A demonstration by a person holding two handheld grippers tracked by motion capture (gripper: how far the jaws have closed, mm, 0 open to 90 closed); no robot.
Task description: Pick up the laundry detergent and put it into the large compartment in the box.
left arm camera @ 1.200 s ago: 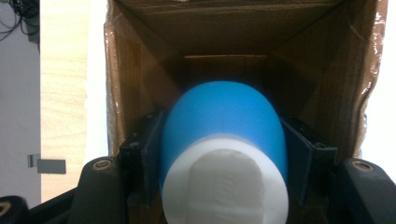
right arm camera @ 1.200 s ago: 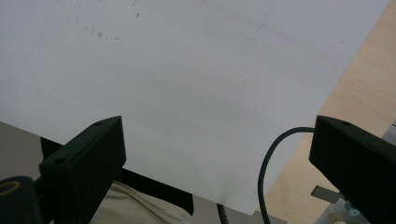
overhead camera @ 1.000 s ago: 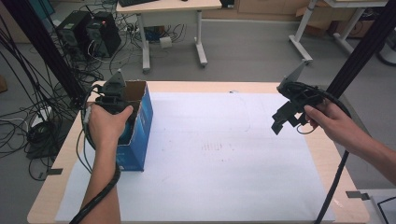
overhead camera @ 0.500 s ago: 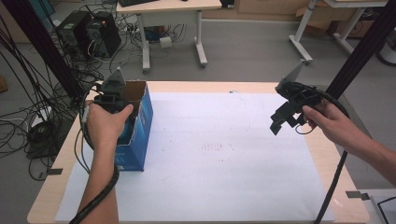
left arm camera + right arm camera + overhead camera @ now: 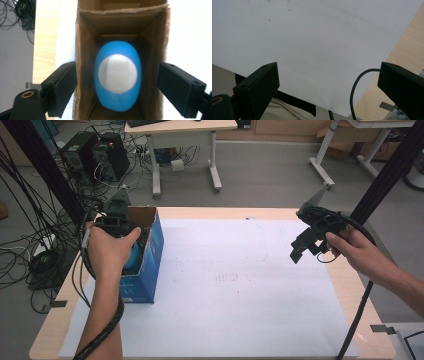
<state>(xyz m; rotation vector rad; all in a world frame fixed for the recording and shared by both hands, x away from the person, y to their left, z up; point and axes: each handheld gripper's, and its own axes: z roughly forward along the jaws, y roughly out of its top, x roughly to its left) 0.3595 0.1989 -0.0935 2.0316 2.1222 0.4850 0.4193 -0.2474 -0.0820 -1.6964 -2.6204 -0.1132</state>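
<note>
Cardboard box point(image 5: 120, 30) looks light and crushable, so we hold our left gripper point(image 5: 117, 92) wide open astride its walls, above the blue egg-shaped object point(image 5: 117, 75), while our right gripper point(image 5: 327, 92) waits open too.

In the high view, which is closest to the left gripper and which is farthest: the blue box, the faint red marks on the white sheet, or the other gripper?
From the left gripper:
1. Blue box, right under it at the table's left.
2. Faint red marks, mid-sheet.
3. Right gripper, held above the table's right side.
</note>
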